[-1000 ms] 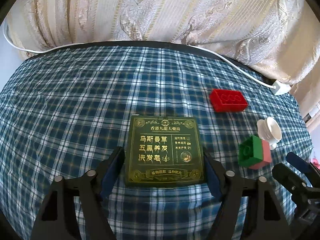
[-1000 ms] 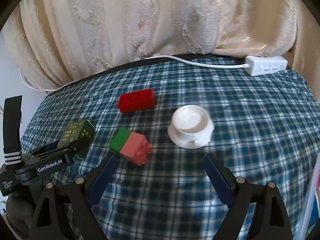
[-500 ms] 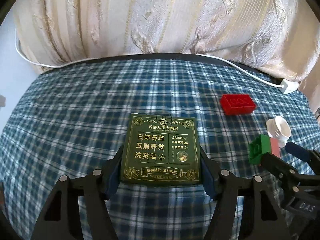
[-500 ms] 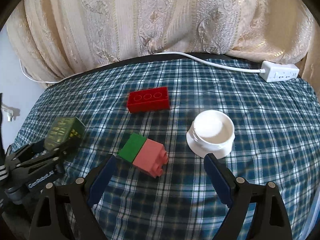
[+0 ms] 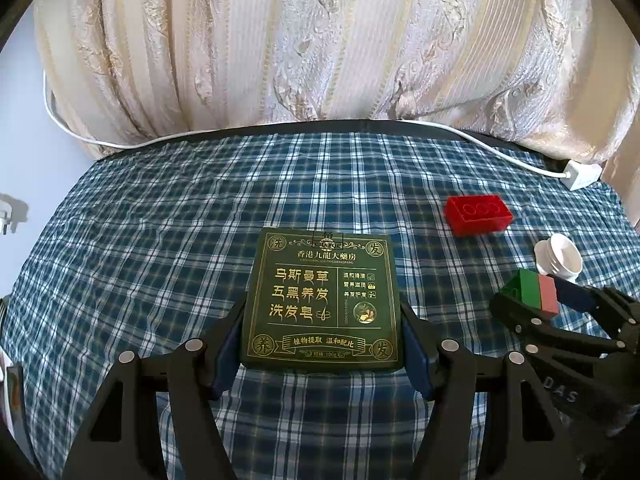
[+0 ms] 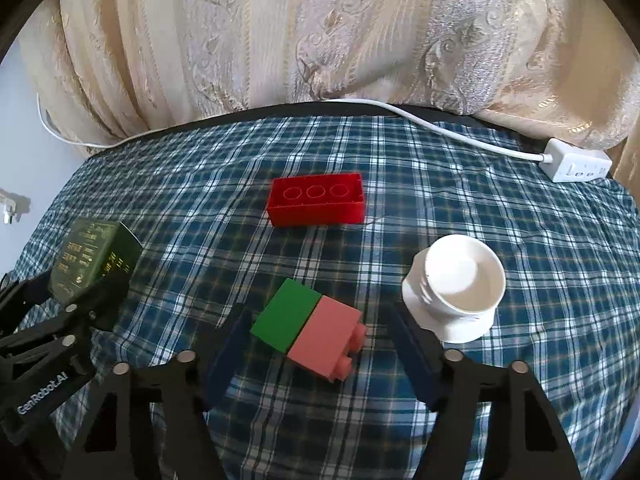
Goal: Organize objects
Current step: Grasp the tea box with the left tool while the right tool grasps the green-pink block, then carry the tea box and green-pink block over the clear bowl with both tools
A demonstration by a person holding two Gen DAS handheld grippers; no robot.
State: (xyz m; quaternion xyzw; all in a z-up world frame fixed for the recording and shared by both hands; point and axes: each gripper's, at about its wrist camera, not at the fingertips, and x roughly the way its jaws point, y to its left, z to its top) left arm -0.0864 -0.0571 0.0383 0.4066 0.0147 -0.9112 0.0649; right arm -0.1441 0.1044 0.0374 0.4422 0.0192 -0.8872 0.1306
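- Setting: a table under a blue plaid cloth (image 5: 160,248), backed by cream patterned curtains (image 5: 320,48). A white cable runs along the far edge to a white power strip (image 6: 576,162) at far right.
- Left gripper (image 5: 320,332): jaws pressed against both sides of a dark green box (image 5: 322,298) with gold lettering; the box is clamped and, seen from the right wrist view, appears raised off the cloth at the near left.
- Right gripper (image 6: 316,344): jaws closing around a joined green-and-pink block (image 6: 310,330), which lies between them at near centre. The pads do not yet appear to press on it; a gap shows on the right side.
- Step in hand, as judged: the left claw has its item secured while the right claw is taking the block.
- Next move, as judged: the right jaws need to finish closing squarely on the block's flat sides, clear of the pink studs, before any lift. The white cup sits just right of the right finger, so a sideways drift could knock it.
- Count: one green box; one green-and-pink block; one red brick (image 6: 317,199), underside up, at far centre; one white cup (image 6: 456,286), tilted; one power strip.
- No bin or tray for sorting is visible, so the destination cannot be told.
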